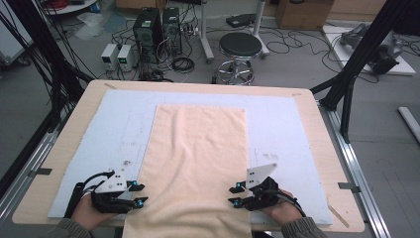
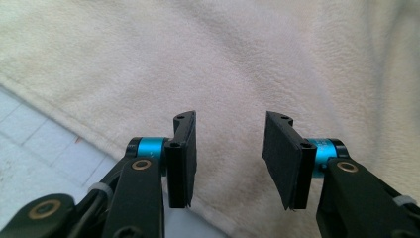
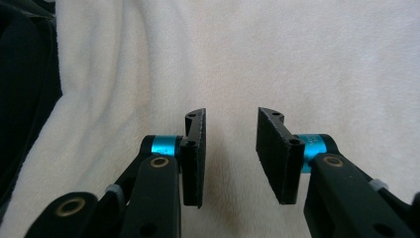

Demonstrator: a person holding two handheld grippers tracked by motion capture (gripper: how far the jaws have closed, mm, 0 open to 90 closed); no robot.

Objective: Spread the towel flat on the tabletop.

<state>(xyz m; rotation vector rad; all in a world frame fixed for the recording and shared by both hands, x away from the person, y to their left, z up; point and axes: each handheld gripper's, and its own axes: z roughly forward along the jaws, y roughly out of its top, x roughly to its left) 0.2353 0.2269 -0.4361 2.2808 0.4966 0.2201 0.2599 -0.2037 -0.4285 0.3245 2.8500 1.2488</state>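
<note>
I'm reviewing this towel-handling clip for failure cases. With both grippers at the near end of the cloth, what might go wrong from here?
Both the left gripper and the right gripper are open over the towel, gripping nothing; closing here may pinch only the top fuzz. The towel's near end hangs over the table edge, so an uneven pull could likely skew it.

black claws (image 2: 229,163), cyan collars, brass screws, olive sleeves
</note>
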